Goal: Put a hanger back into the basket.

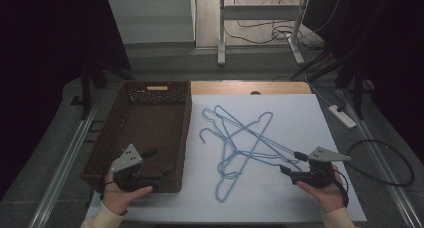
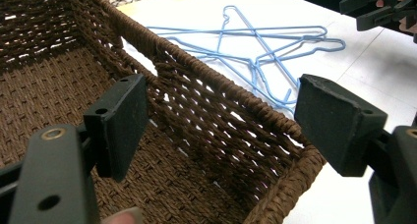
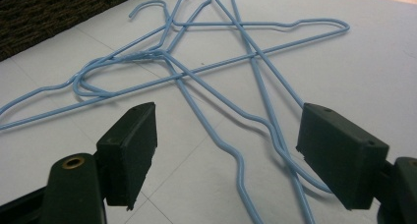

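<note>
A tangle of light-blue wire hangers [image 1: 245,143] lies on the white tabletop [image 1: 300,118], right of a brown woven basket [image 1: 150,120] that holds nothing. My left gripper [image 1: 159,161] hovers open over the basket's near right corner, and the basket wall [image 2: 211,111] shows between its jaws. My right gripper [image 1: 291,162] stands open at the hangers' right end, low over the table. In the right gripper view the hanger wires [image 3: 231,86] run on the table between and beyond the open jaws, untouched. The left gripper view shows the hangers [image 2: 255,47] beyond the basket rim, with the right gripper [image 2: 388,8] farther off.
A wooden strip [image 1: 250,88] edges the table at the back. On the floor to the right lie a power strip [image 1: 342,115] and a black cable [image 1: 390,163]. White frame legs [image 1: 221,33] stand behind the table. The basket corner [image 3: 49,13] lies left of the hangers.
</note>
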The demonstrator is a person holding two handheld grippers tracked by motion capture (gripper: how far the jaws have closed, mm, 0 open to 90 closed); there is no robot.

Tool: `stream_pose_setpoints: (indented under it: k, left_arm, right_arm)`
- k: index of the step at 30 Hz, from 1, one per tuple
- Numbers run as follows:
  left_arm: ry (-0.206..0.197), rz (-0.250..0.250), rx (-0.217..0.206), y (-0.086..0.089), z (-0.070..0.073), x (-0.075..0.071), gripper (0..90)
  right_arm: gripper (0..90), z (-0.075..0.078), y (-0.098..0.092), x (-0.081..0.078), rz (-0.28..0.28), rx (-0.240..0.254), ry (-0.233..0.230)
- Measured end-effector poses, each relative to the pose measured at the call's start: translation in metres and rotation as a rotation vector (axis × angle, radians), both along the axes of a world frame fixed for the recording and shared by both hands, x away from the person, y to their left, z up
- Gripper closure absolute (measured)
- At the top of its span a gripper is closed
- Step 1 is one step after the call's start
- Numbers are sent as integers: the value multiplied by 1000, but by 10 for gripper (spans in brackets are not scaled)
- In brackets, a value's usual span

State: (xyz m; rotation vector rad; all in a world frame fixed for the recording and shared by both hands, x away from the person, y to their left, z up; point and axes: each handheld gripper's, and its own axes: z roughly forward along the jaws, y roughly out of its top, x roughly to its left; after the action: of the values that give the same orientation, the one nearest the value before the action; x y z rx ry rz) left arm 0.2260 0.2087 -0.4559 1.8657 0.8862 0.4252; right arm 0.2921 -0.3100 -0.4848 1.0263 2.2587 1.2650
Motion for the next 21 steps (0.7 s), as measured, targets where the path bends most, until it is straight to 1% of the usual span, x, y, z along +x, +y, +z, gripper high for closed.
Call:
stream_pose_setpoints:
  k: [13, 17, 21]
  left_arm:
    - [5, 6, 0, 3, -1, 0, 216]
    - [5, 3, 2, 1, -1, -1, 216]
    - [6, 6, 4, 2, -2, -1, 216]
  right_arm:
    - [239, 1, 3, 0, 5, -12, -4]
    - [241, 1, 5, 0, 15, -30, -8]
    - [242, 1, 7, 1, 20, -37, -8]
